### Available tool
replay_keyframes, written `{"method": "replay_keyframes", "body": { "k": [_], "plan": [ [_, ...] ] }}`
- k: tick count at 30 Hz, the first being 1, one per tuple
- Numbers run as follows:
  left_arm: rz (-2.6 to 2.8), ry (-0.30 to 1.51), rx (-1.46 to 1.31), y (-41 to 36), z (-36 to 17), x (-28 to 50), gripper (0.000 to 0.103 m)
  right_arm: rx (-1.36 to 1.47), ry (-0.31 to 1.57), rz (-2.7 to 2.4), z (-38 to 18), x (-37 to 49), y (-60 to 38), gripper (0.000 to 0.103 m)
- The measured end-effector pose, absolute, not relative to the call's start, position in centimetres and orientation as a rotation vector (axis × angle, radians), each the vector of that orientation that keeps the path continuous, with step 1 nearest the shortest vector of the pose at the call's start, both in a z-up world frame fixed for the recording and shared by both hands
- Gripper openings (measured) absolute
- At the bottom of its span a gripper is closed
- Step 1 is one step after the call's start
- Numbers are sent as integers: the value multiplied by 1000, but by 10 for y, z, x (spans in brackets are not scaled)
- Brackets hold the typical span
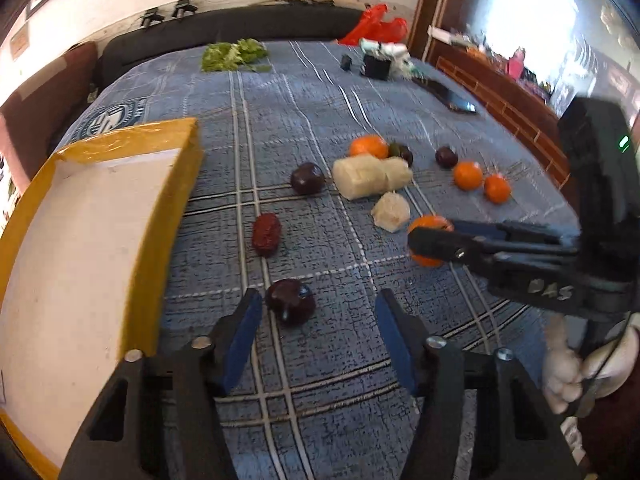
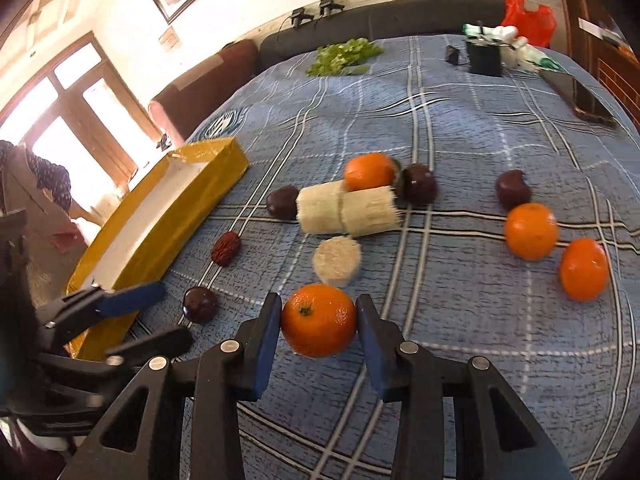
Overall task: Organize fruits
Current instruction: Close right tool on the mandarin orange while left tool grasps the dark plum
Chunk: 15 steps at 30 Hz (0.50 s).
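Blue plaid bedspread covers the whole work surface, fruit scattered across it. Yellow box with a white inside sits at the left edge – probably the place the fruit goes, and nothing shows inside it in either view.

Step in hand, judged: right gripper taking the nearest orange. To do it well – squeeze on the widest part of the fruit, just firm enough that it can't roll out (round, smooth skin, likely slippery against flat pads), lift straight up before swinging left, and pass above the white fibrous chunks and the dark plum on the way to the box.

Right gripper fingers: partly closed, blue pads at each side of the orange, touching or just about touching. Motion blur makes it hard to say whether the fruit is off the cloth.

Left gripper: fingers spread wide, holding nothing, hovering low with a dark plum near its left pad – not touching as far as I can tell.

Other fruit well apart on the cloth: three more oranges, several plums, one wrinkled red date.
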<state>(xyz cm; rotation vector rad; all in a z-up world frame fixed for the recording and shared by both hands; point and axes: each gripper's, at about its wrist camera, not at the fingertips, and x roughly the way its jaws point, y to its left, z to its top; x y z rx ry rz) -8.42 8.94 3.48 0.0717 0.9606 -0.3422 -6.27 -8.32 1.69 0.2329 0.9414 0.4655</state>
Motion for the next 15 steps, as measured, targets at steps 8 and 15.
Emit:
{"method": "replay_keyframes", "body": {
  "k": [8,15],
  "plan": [
    [-275,998,64,95,18,-66,25,242,931,478,20,-66,-82,42],
    [-267,989,-14,103,23,-71,25,232,923,477,25,-71,-79,42]
  ]
}}
